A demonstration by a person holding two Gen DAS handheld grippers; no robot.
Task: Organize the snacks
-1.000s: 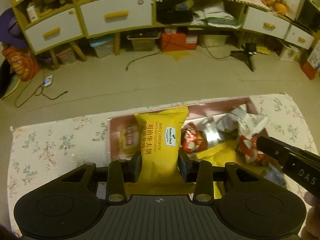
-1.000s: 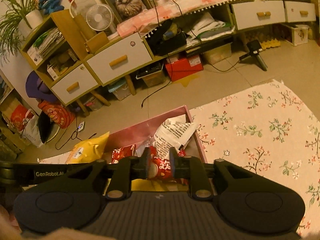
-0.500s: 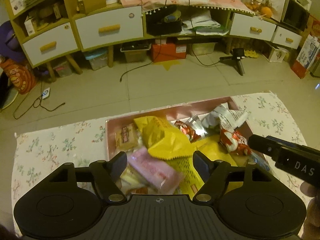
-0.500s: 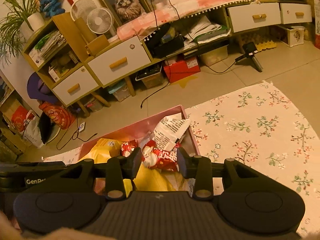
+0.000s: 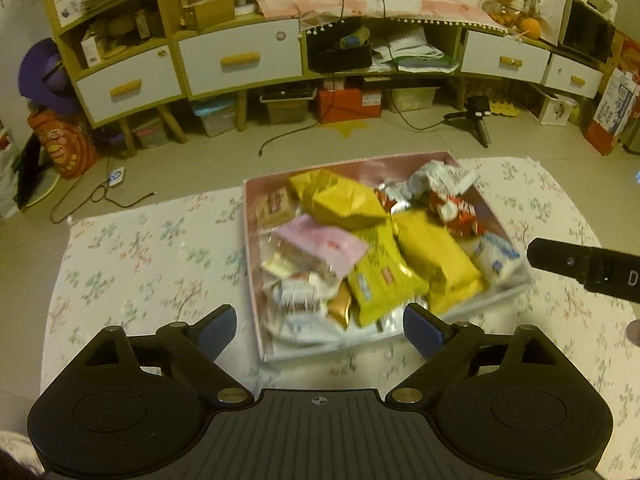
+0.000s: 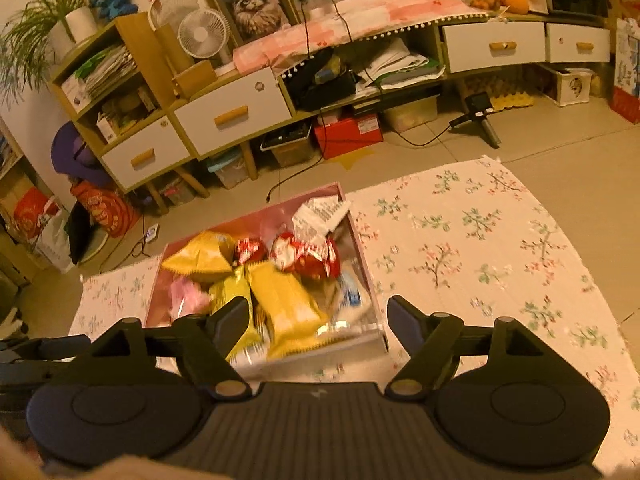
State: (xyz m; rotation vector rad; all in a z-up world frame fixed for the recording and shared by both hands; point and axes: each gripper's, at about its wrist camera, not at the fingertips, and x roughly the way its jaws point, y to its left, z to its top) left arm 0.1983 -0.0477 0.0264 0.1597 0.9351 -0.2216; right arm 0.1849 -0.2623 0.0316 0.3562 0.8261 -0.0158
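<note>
A pink box full of snack packets sits on a floral cloth; it also shows in the right wrist view. In it lie a yellow waffle packet, other yellow packets, a pink packet, red packets and a white crumpled wrapper. My left gripper is open and empty above the box's near edge. My right gripper is open and empty above the box's near right corner. The right gripper's finger shows at the right of the left wrist view.
The floral cloth covers the low table, with bare cloth left and right of the box. Beyond is tiled floor with cables, a small tripod and a long cabinet with drawers.
My left gripper let go of the yellow waffle packet, which now lies in the box. My right gripper let go of the red packet. Both opened wide and pulled back and up.
</note>
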